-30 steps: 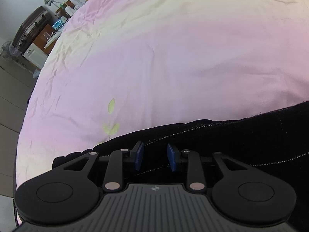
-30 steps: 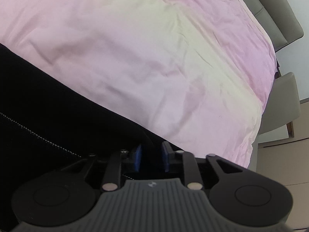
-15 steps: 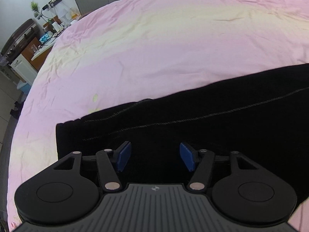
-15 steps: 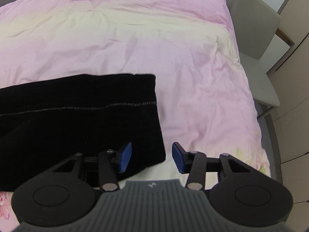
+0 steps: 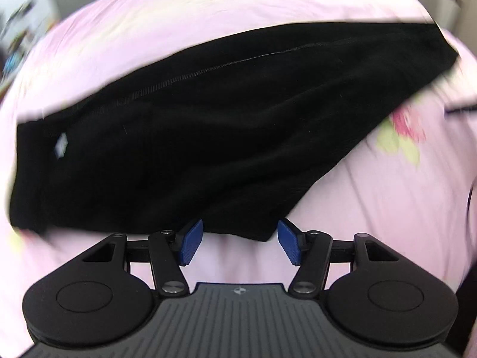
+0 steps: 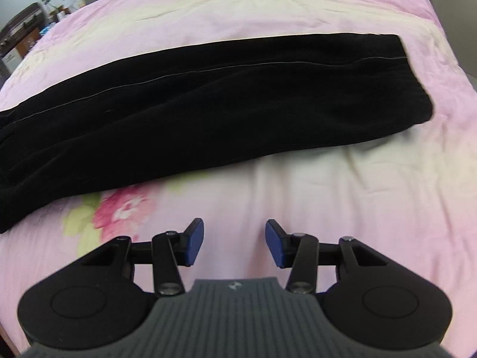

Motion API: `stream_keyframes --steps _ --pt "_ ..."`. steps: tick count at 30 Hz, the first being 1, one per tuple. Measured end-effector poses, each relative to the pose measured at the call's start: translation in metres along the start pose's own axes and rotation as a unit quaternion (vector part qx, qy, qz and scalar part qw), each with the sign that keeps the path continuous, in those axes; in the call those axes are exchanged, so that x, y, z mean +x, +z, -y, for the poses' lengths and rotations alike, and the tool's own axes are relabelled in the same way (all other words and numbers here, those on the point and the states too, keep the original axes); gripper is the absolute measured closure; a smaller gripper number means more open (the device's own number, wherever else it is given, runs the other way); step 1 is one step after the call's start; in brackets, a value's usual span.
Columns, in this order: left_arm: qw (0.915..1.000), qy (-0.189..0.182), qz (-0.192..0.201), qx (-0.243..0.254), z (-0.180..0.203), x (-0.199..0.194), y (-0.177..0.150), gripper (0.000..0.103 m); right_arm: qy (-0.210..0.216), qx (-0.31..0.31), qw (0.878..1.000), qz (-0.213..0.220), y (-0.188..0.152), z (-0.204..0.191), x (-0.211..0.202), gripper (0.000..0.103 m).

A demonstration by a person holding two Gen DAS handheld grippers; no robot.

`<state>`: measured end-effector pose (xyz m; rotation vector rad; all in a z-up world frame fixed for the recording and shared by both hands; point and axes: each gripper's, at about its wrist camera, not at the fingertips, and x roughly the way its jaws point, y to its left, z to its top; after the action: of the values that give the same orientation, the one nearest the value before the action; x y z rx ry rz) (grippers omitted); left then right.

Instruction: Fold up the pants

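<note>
Black pants (image 5: 226, 125) lie flat across the pink bedspread, folded lengthwise with a pale seam line along the top. In the left wrist view their waist end with a small white label (image 5: 61, 146) is at the left. My left gripper (image 5: 238, 243) is open, just short of the pants' near edge, holding nothing. In the right wrist view the pants (image 6: 208, 101) stretch from the left edge to a leg end at the right. My right gripper (image 6: 235, 243) is open over bare bedspread, well clear of the pants.
The bedspread (image 6: 328, 197) is pink and cream with a printed rose (image 6: 122, 208). A grey chair (image 6: 456, 6) stands past the bed's right side. A cabinet with clutter (image 6: 21, 38) stands at the far left. The left wrist view is motion-blurred.
Both grippers let go of the pants, opened, and pulled back toward the near side of the bed. The pants now lie laid out in full view.
</note>
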<state>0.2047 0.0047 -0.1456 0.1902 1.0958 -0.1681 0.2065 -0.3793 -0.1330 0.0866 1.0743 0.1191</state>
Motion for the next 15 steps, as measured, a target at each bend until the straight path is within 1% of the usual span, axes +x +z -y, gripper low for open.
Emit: stream_keyframes --steps 1,3,5,6,7,8,9,10,11,12,13,14,15 --pt "0.9996 -0.003 0.001 -0.027 0.003 0.01 -0.003 0.034 0.006 0.0 1.0 0.002 -0.003 -0.007 0.002 0.06" --pt "0.9966 0.015 0.007 -0.081 0.005 0.028 -0.007 0.035 0.014 0.003 1.0 0.002 -0.009 -0.016 0.004 0.06" --pt "0.9914 0.034 0.023 -0.124 0.004 0.04 -0.008 0.046 0.016 0.004 1.0 0.0 -0.011 -0.019 0.006 0.06" --pt "0.9866 0.034 0.035 -0.156 -0.001 0.042 -0.008 0.05 0.013 0.002 1.0 -0.001 -0.012 -0.019 0.005 0.06" --pt "0.9804 0.025 0.047 -0.189 -0.008 0.041 -0.007 0.064 0.009 -0.002 1.0 -0.001 -0.014 -0.018 0.004 0.06" --pt "0.974 0.015 0.058 -0.219 -0.014 0.037 -0.005 0.072 0.005 -0.006 1.0 -0.001 -0.015 -0.015 0.004 0.06" --pt "0.9692 0.006 0.07 -0.236 -0.018 0.031 -0.002 0.077 0.001 -0.009 1.0 -0.002 -0.016 -0.013 0.003 0.06" --pt "0.9678 0.008 0.085 -0.237 -0.018 0.023 0.003 0.083 -0.005 -0.011 1.0 -0.002 -0.017 -0.01 0.001 0.06" --pt "0.9685 0.016 0.099 -0.228 -0.016 0.015 0.007 0.087 -0.01 -0.011 1.0 -0.003 -0.017 -0.006 0.001 0.06" --pt "0.9692 0.023 0.107 -0.22 -0.014 0.006 0.011 0.088 -0.017 -0.012 1.0 -0.003 -0.015 0.002 -0.001 0.06" --pt "0.9697 0.026 0.102 -0.22 -0.014 0.001 0.015 0.089 -0.025 -0.014 1.0 -0.003 -0.014 0.007 -0.001 0.06" --pt "0.9707 0.024 0.084 -0.224 -0.016 0.001 0.018 0.09 -0.033 -0.017 0.999 -0.004 -0.013 0.013 -0.001 0.06" --pt "0.9722 0.019 0.058 -0.226 -0.019 0.007 0.019 0.091 -0.038 -0.018 0.999 -0.004 -0.011 0.018 -0.002 0.06"
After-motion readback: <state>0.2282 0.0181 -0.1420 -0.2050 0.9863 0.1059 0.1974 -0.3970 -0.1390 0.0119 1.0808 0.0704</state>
